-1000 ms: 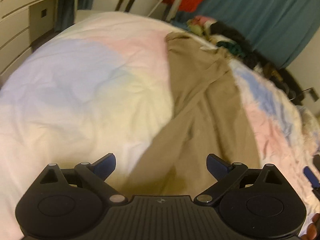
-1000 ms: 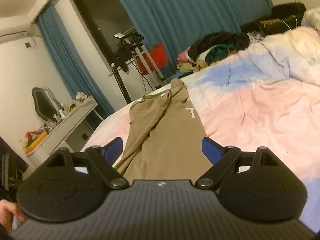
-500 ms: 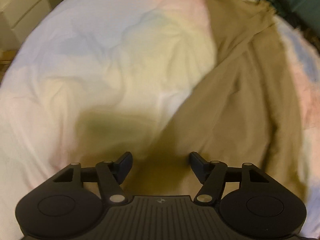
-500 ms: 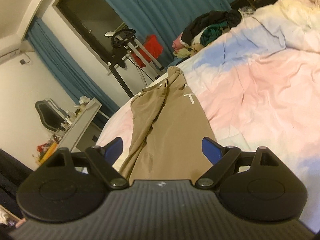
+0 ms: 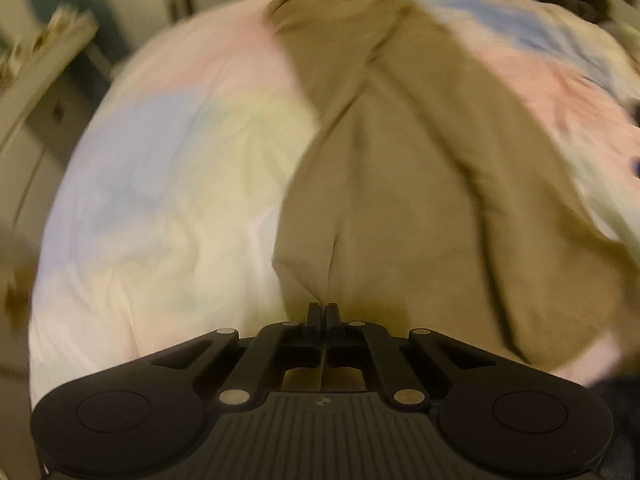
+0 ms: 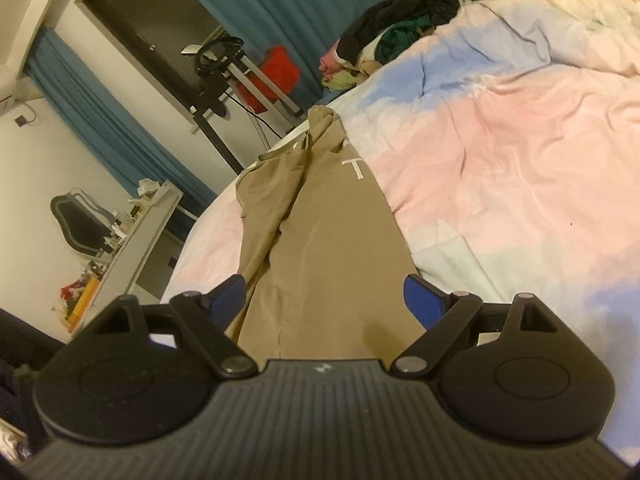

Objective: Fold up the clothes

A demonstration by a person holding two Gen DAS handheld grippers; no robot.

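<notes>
A tan shirt lies lengthwise on a bed with a pastel duvet. The left wrist view is blurred. My left gripper is shut on the shirt's near hem, and the cloth puckers into a crease running up from the fingers. In the right wrist view the same tan shirt stretches away, with a white T mark near its far end. My right gripper stands open over the near hem, its blue pads apart and nothing between them.
The pastel duvet spreads wide to the right of the shirt. A heap of clothes lies at the far edge of the bed. Left of the bed stand a cluttered white desk and an exercise machine before blue curtains.
My left gripper went from wide open to shut on the shirt's near hem, and its view swung. The right gripper stayed open and tilted slightly.
</notes>
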